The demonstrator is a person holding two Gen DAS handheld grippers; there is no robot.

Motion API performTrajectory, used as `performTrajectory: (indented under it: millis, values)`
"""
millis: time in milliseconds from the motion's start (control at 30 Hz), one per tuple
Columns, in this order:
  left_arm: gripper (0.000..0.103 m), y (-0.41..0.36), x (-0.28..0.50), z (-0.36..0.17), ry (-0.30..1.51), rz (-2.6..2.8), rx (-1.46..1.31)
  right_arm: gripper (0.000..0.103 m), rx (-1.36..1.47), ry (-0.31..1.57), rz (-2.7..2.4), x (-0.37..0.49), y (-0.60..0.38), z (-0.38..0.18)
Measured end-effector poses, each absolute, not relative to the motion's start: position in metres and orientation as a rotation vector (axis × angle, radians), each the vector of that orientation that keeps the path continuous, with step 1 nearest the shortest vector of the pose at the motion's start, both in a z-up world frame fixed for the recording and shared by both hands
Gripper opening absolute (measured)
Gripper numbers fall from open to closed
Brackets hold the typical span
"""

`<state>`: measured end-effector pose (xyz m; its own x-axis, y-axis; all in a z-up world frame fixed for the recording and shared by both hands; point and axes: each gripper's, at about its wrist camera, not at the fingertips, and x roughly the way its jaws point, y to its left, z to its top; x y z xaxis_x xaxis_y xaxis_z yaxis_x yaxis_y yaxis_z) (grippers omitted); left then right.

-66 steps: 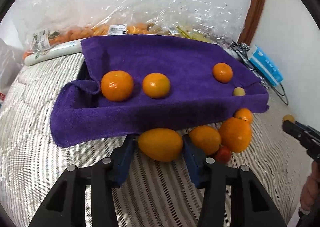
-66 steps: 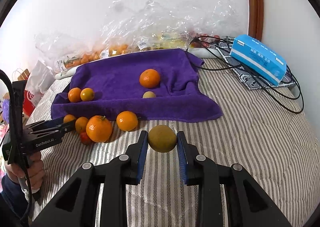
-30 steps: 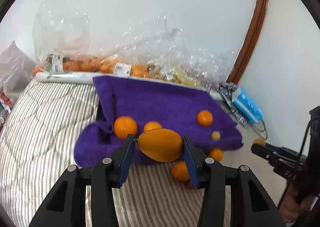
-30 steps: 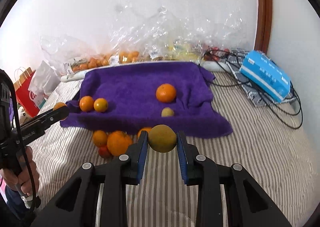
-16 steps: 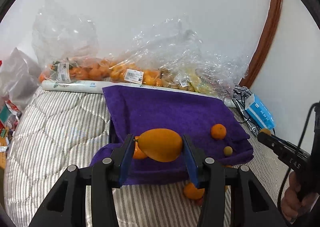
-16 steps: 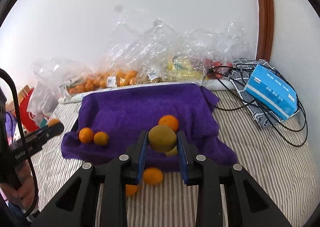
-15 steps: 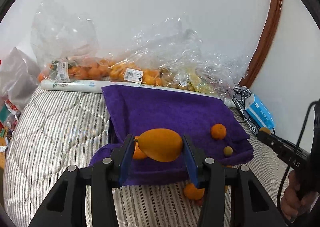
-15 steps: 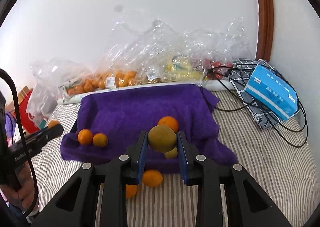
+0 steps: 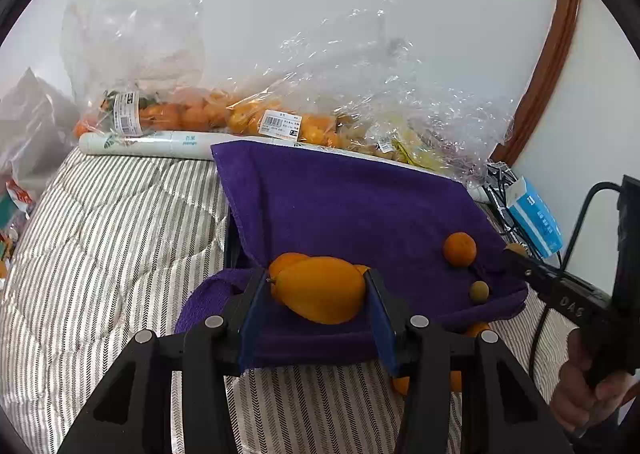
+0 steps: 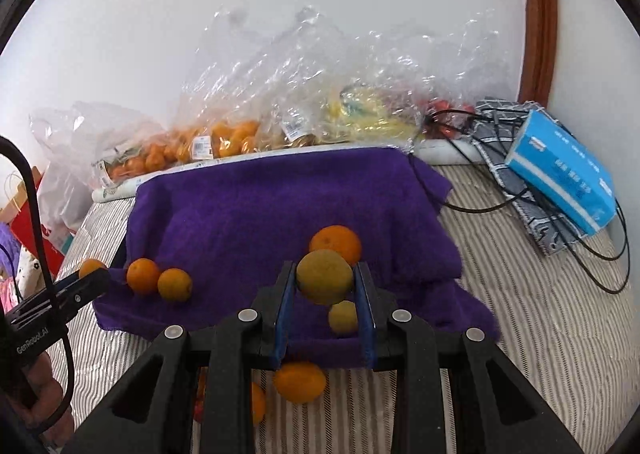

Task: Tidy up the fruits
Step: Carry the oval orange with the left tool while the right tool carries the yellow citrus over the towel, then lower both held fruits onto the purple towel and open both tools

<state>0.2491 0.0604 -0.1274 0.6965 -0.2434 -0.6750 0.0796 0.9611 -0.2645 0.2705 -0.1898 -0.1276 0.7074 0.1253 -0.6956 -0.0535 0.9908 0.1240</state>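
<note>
Striped bed quilt, purple towel mid-frame. Left claw clamps an oblong orange mango, long axis crosswise between the pads, over the towel's lower-left fold. Right claw grips a round yellow-green fruit, above the towel's front edge, just ahead of an orange. Towel lies straight ahead of both claws.

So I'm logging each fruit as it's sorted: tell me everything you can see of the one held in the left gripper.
The elongated orange fruit is egg-shaped, smooth and glossy, evenly orange, with a small stem nub at its left end. It lies crosswise, slightly tilted, clamped at both ends between the blue pads of the left gripper, held above the purple towel. Only the pads touch it. A round orange shows just behind.
</note>
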Motion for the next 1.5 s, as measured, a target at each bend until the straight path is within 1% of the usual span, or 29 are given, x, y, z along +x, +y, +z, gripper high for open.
performTrajectory:
  millis: [400, 667, 867, 1233, 1400, 1500]
  values:
    - [0.045, 0.065, 0.252, -0.13, 0.783, -0.168, -0.24, 0.029, 0.073, 0.827, 0.114, 0.282, -0.175, -0.146]
    - [0.045, 0.072, 0.258, -0.131, 0.781, -0.155, -0.247, 0.029, 0.063, 0.801, 0.1, 0.278, -0.192, -0.138]
    - [0.045, 0.061, 0.26, -0.124, 0.766, -0.182, -0.235, 0.029, 0.0, 0.822, 0.125, 0.273, -0.2, -0.147]
    - [0.045, 0.039, 0.294, -0.13, 0.814, -0.17, -0.242, 0.029, -0.01, 0.824, 0.187, 0.301, -0.209, -0.164]
    - [0.045, 0.027, 0.316, -0.142, 0.84, -0.145, -0.204, 0.029, 0.013, 0.854, 0.203, 0.306, -0.213, -0.173]
    - [0.045, 0.025, 0.326, -0.152, 0.867, -0.134, -0.195, 0.029, -0.001, 0.841, 0.211, 0.305, -0.211, -0.173]
